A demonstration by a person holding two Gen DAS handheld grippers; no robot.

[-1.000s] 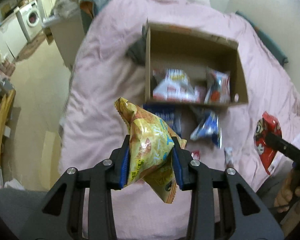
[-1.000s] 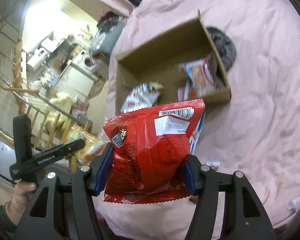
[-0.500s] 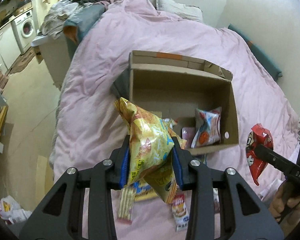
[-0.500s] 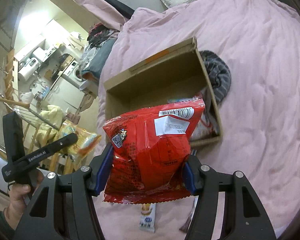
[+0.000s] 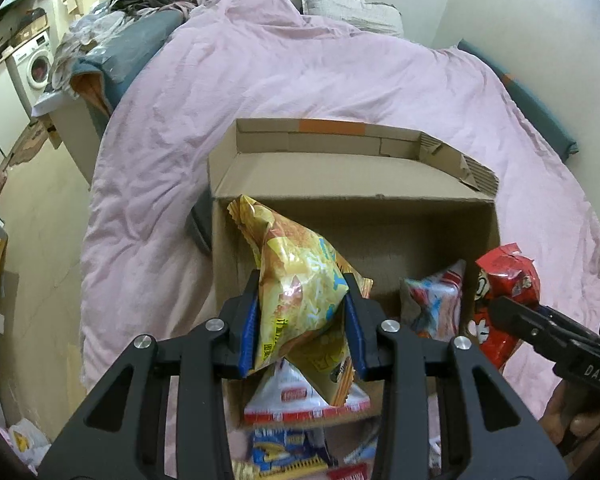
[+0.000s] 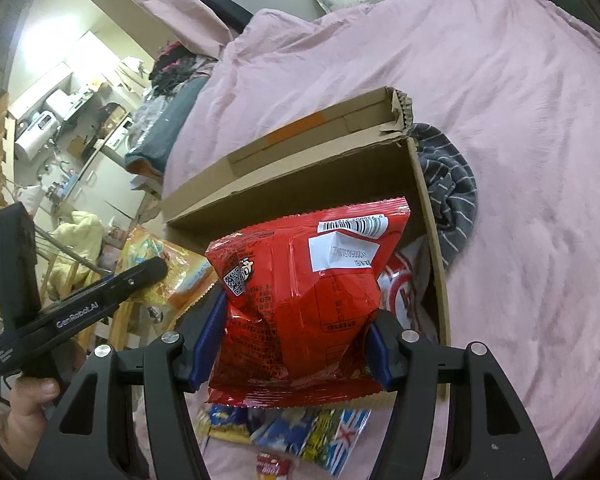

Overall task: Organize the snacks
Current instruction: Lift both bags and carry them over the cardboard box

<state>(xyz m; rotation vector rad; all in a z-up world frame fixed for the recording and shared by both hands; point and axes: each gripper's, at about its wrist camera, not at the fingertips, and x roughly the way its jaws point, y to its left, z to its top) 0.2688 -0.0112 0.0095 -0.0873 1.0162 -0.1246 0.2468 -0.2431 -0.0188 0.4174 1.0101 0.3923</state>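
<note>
An open cardboard box (image 5: 340, 176) lies on a pink bed cover, also in the right wrist view (image 6: 300, 168). My left gripper (image 5: 302, 320) is shut on a yellow snack bag (image 5: 300, 292), held over the box's near left part. My right gripper (image 6: 290, 344) is shut on a red snack bag (image 6: 304, 304), held over the box's near edge; this bag also shows in the left wrist view (image 5: 504, 292). The yellow bag shows at the left in the right wrist view (image 6: 160, 268). A red-and-white bag (image 5: 436, 300) and a white pack (image 5: 300, 396) lie in the box.
Several loose snack packs (image 6: 292, 428) lie on the pink cover (image 5: 300, 72) in front of the box. A grey striped cloth (image 6: 448, 184) lies against the box's right side. A clothes pile (image 5: 112, 32) and a washing machine (image 5: 32, 64) stand at the left past the bed.
Both grippers have moved forward and down toward the box with their bags still held. The box now fills more of both views.
</note>
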